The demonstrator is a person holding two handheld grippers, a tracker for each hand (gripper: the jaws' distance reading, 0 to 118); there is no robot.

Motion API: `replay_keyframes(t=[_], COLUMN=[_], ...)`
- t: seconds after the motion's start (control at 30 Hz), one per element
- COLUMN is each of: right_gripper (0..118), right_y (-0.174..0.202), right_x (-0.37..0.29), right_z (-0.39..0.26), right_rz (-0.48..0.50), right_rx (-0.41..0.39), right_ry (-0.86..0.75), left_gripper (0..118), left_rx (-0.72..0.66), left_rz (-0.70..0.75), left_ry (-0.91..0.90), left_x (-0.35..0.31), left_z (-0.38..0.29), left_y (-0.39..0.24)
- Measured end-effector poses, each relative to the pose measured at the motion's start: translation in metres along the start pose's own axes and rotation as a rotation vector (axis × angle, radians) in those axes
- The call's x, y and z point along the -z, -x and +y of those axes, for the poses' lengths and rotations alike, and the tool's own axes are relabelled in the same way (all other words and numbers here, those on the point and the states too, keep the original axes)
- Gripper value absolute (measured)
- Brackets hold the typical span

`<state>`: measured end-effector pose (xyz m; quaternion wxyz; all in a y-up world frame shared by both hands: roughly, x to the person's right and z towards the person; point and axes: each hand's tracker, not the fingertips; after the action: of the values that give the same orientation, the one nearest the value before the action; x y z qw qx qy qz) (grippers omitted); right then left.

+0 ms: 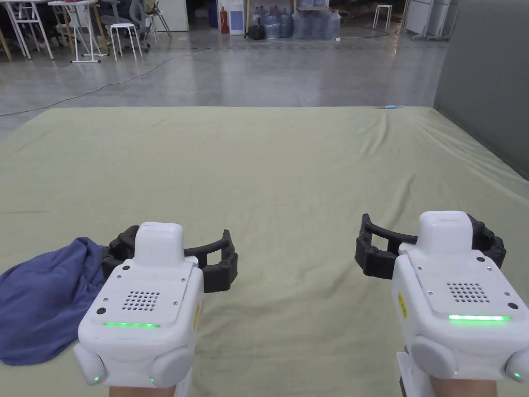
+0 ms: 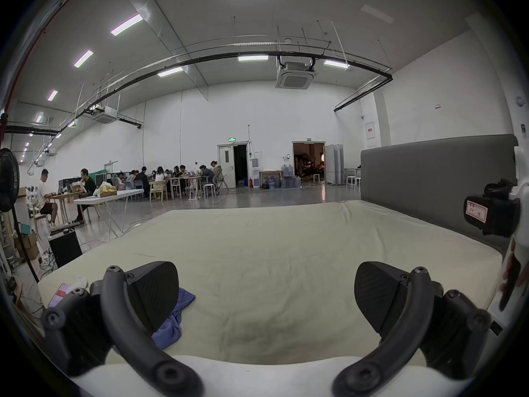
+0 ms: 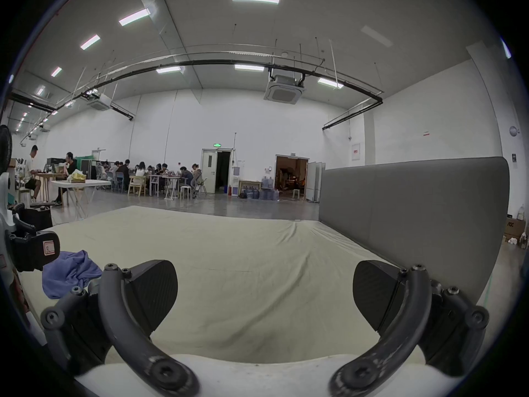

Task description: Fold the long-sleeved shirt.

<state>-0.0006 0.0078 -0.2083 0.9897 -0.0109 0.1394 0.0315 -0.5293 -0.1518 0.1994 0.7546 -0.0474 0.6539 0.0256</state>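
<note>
Green bed sheet [image 1: 289, 170] mostly bare, blue shirt [image 1: 41, 305] bunched lower left, touching left gripper [image 1: 173, 258]; right gripper [image 1: 429, 243] well apart, both w/ jaws spread, empty.

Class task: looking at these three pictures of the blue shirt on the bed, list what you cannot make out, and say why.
- Blue shirt: sleeves and collar lost in the crumpled heap; the left gripper covers its right edge in the head view.
- Same shirt, left gripper view: mostly behind a jaw.
- Right gripper: open, nothing held.
</note>
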Motion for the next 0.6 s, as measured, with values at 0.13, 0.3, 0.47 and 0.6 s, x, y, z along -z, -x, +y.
replay_keyframes(t=[0.13, 0.3, 0.47, 0.6], right_gripper=[118, 118, 118, 101], right_y=[-0.001, -0.005, -0.008, -0.009], right_x=[0.000, 0.003, 0.003, 0.003], right_z=[0.000, -0.002, -0.005, -0.007], right_rz=[-0.007, -0.011, -0.009, -0.012], right_rx=[-0.002, -0.007, 0.012, 0.020], right_ry=[-0.005, -0.002, 0.003, 0.021], left_gripper=[118, 118, 118, 103], left_rx=[0.017, 0.014, 0.006, 0.005], left_rz=[-0.008, -0.011, -0.003, 0.010], left_ry=[0.000, -0.003, 0.009, 0.011], left_x=[0.002, 0.003, 0.002, -0.002], left_z=[0.005, 0.003, -0.005, -0.009], left_y=[-0.002, -0.004, -0.005, -0.002])
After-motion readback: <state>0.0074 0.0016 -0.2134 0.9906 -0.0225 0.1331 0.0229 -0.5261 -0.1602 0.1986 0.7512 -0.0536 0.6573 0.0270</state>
